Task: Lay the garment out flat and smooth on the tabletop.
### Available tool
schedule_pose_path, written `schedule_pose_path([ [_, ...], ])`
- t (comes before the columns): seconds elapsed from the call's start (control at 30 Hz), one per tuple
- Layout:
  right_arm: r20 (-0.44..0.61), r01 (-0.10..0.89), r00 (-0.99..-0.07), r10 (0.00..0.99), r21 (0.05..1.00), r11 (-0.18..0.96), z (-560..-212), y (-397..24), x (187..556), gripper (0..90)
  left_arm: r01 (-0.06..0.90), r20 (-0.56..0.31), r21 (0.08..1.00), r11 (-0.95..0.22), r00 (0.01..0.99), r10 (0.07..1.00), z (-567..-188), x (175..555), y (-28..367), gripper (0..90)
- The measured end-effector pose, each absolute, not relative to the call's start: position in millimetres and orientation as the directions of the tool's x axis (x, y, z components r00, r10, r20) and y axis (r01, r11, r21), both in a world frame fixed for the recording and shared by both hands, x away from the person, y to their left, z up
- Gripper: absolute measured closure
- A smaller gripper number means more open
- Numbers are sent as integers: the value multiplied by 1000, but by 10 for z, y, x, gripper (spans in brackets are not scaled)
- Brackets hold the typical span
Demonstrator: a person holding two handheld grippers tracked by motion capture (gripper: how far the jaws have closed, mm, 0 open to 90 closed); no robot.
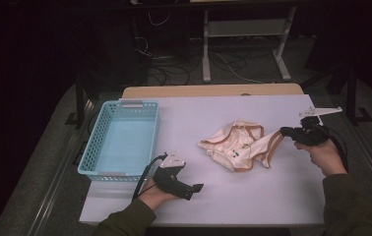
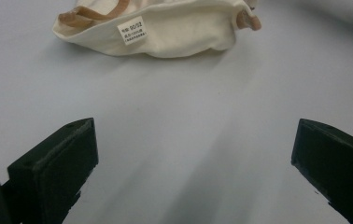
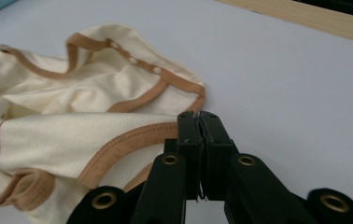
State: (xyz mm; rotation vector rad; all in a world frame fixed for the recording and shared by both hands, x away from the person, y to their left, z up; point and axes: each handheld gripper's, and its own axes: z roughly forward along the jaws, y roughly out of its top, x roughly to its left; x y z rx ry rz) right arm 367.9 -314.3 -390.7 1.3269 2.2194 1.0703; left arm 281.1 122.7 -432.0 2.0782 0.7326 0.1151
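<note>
The right gripper (image 1: 285, 131) held the garment (image 1: 235, 145) by its brown edge, jaws pressed together. The left gripper (image 1: 198, 188) rested with wide jaws, the garment lying ahead of them.

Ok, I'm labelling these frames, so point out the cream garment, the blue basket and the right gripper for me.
cream garment (image 1: 233, 145): high view, on the middle of the crumpled cloth.
blue basket (image 1: 91, 150): high view, on its left perforated wall.
right gripper (image 3: 198, 122): right gripper view, between the closed tips pinching the brown trim.
</note>
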Motion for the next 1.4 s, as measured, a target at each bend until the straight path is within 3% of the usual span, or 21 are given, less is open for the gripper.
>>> schedule_pose_path([
  [0.53, 100, 663, -420, 902, 713, 230, -4143, -3351, 3921, 857, 459, -190, 783, -420, 820, 540, -4324, 2817, 1235, 0],
  [0.7, 117, 660, -426, 897, 718, 220, -4109, -3360, 3881, 762, 457, -190, 784, -420, 821, 539, -4322, 2815, 1234, 0],
  [1.0, 142, 635, -495, 857, 732, 246, -3941, -3241, 3727, 550, 458, -191, 784, -419, 820, 540, -4321, 2815, 1230, 0],
  [1.4, 197, 603, -617, 762, 741, 296, -3855, -2900, 3551, 537, 457, -191, 787, -415, 819, 541, -4314, 2814, 1239, 0],
])
